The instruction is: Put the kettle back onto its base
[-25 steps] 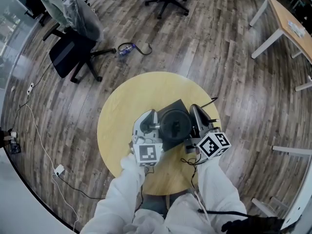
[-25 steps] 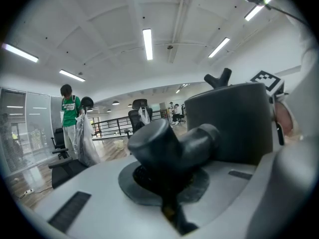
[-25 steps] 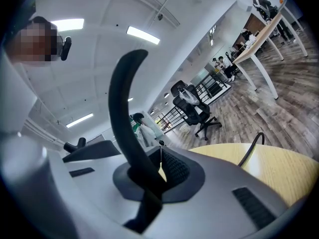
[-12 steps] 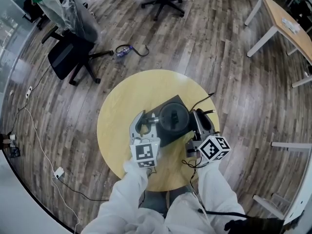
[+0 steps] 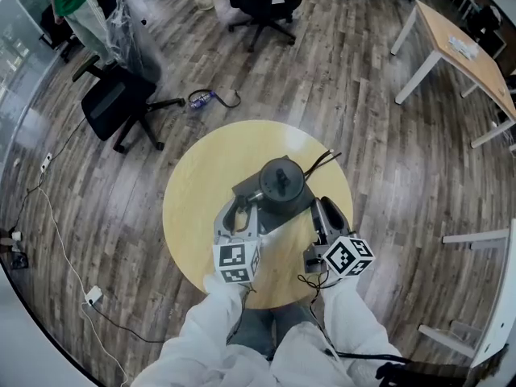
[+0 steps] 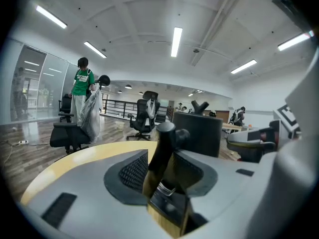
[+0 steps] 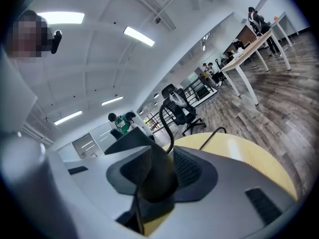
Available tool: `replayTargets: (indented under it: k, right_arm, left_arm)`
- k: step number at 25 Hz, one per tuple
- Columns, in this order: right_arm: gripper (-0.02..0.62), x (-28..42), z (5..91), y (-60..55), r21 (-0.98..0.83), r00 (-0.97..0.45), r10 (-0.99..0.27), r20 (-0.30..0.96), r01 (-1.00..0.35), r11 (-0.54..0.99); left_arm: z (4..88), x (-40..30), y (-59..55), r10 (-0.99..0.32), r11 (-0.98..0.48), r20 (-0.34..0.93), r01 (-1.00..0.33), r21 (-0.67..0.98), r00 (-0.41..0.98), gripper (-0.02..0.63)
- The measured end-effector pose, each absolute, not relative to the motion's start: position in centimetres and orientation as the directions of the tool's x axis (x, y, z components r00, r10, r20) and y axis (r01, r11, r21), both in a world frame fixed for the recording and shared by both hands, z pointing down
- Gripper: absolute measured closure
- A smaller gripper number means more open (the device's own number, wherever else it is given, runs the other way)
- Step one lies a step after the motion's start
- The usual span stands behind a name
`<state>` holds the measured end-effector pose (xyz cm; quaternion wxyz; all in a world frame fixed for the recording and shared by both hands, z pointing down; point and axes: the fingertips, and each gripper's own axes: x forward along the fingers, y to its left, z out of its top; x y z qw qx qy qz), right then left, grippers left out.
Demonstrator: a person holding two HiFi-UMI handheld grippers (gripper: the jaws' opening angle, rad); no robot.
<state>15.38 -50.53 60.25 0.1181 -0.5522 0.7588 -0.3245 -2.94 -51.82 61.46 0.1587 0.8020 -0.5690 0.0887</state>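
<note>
Near the kettle [image 5: 280,181], the left hand-held gripper [image 5: 239,213] is opening, handle [image 6: 166,133] loose between its jaws; the right hand-held gripper [image 5: 324,214] is wide, holding nothing. The kettle sits on its base [image 5: 245,190]. A jaw pulling back could knock it crooked.

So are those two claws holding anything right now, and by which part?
Nothing is held. The left gripper's jaws are opening, with the handle of the kettle loose between them; the right gripper is open beside it.

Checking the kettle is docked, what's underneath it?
The kettle stands on a dark square pad on the round table. The contact beneath is covered by its body.
</note>
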Motion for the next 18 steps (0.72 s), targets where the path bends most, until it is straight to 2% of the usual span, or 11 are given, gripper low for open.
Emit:
replayTargets:
  k: [6, 12, 14, 16, 17, 18]
  right_arm:
    - [0.474, 14.6, 59.3, -45.8, -0.595, -0.366, -0.904, 0.22, -0.785, 0.173]
    - [0.476, 12.9, 57.0, -40.8, -0.539, -0.387, -0.881, 0.27, -0.819, 0.195]
    - [0.477, 12.5, 55.9, -39.6, -0.463, -0.363, -0.885, 0.291, -0.863, 0.202]
    - [0.537, 12.2, 55.5, -38.6, -0.294, -0.278, -0.894, 0.351, -0.939, 0.177]
    - [0.574, 11.9, 55.3, -38.0, -0.204, -0.23, -0.898, 0.375, -0.966, 0.162]
    - [0.583, 11.5, 55.0, -37.5, -0.139, -0.196, -0.902, 0.384, -0.978, 0.153]
  left_arm:
    - [59.8, -3.2, -46.7, -0.874, -0.305, 0.326, -0.93, 0.205, 0.359, 0.472]
    - [55.7, -0.9, -40.4, -0.828, -0.403, 0.329, -0.89, 0.214, 0.453, 0.474]
    - [54.8, -0.2, -38.6, -0.809, -0.435, 0.326, -0.872, 0.225, 0.488, 0.474]
    - [54.2, 0.0, -36.9, -0.794, -0.464, 0.33, -0.859, 0.216, 0.512, 0.479]
    - [54.1, -0.2, -36.2, -0.789, -0.472, 0.338, -0.859, 0.201, 0.513, 0.521]
    - [54.0, -0.3, -35.7, -0.787, -0.475, 0.35, -0.861, 0.184, 0.509, 0.607]
